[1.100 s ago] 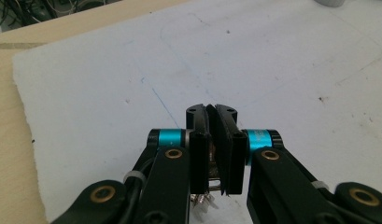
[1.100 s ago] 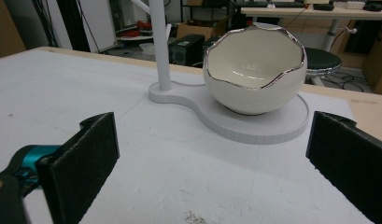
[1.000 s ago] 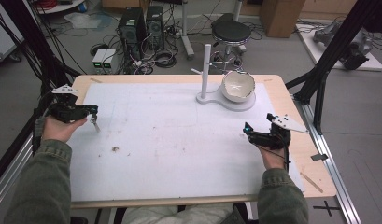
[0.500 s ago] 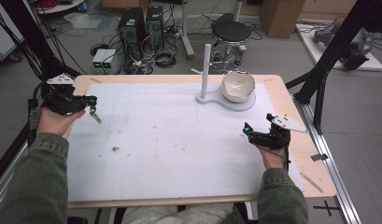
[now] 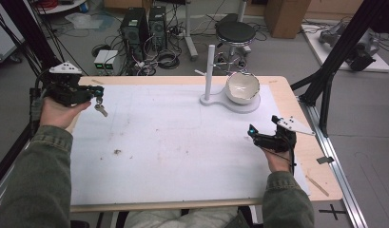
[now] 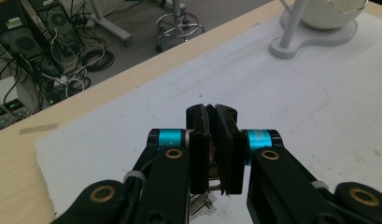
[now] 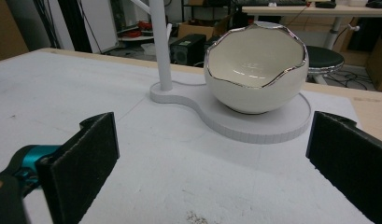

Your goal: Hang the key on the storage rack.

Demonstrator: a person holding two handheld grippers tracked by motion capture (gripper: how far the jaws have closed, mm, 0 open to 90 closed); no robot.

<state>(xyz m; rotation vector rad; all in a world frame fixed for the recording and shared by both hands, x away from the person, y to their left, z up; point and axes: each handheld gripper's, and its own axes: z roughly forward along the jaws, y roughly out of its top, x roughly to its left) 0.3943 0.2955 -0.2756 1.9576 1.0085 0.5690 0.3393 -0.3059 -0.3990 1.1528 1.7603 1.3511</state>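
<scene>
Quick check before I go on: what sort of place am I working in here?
Probably a lab or workshop: desktop computer towers and loose cables sit on the floor behind the table, beside a stool and black frame struts.

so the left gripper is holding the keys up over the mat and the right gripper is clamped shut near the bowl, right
Not quite. The left gripper does hold the keys above the mat, but the right gripper is not shut: the right gripper view shows its jaws spread wide apart with nothing between them, pointing toward the bowl.
</scene>
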